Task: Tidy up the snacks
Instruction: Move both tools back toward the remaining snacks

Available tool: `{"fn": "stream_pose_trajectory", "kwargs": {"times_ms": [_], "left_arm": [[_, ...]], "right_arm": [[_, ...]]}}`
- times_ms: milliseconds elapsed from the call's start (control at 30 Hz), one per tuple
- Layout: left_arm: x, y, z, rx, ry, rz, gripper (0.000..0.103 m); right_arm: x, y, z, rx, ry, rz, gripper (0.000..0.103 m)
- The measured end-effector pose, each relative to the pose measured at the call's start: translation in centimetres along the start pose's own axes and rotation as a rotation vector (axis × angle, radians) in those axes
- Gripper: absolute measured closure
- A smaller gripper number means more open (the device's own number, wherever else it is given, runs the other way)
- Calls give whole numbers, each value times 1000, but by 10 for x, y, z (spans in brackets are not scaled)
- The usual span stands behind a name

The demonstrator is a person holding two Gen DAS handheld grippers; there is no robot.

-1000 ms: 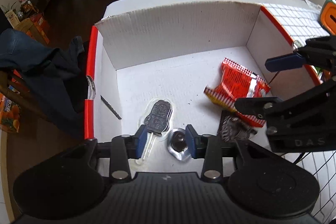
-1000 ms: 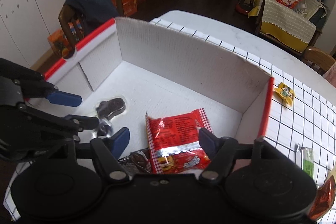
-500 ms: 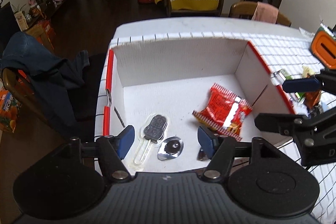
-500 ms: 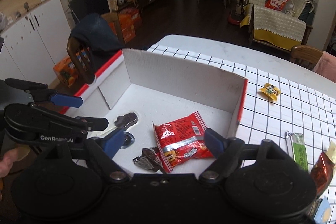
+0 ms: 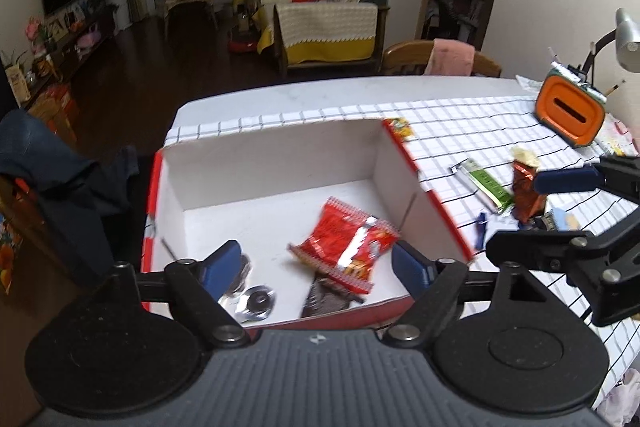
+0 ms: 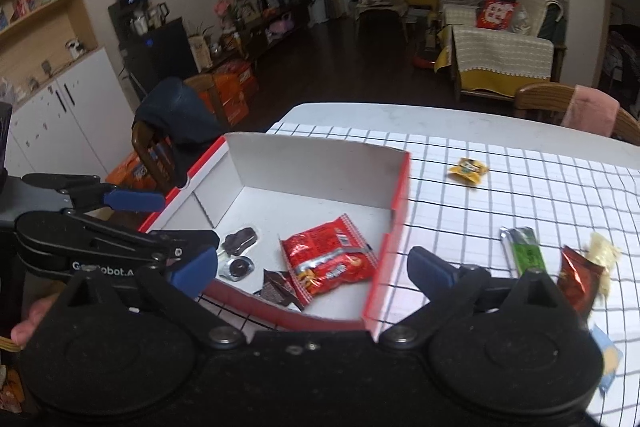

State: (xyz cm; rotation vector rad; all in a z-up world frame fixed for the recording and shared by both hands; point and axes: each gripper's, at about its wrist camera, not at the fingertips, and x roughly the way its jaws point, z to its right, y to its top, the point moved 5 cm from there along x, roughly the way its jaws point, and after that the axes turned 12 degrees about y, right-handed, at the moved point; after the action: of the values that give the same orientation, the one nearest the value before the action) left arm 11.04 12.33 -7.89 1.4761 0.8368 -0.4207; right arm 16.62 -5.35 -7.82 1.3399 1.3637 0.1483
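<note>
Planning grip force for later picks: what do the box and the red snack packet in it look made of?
Box: apparently cardboard, matte white inside, red outside, with visible folded flaps and creases. Red snack packet: looks like thin glossy plastic or foil film, crinkled, with bright glare and serrated sealed ends.

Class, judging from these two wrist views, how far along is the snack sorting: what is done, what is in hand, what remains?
Done: the red packet, dark wrapper, foil candy and moulded chocolate lie in the box. In hand: nothing; the left gripper and right gripper are open. Left on the table: yellow candy, green bar, brown-red pouch.
</note>
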Motion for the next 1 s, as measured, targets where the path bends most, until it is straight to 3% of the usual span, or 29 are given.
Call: {"fn": "stream_pose_trajectory", "kwargs": {"times_ms": [267,533,1000], "left_arm": [[-7,9,42,0,-39,37,11],[0,13,103,42,-94,23,10],[50,1,222,147,-161,-105,11]], "right_arm": [[-35,-27,38,38,-60,26,0],[-70,-56,88,60,-108,40,0],[-100,-99,203,42,-165,-70,1]]}}
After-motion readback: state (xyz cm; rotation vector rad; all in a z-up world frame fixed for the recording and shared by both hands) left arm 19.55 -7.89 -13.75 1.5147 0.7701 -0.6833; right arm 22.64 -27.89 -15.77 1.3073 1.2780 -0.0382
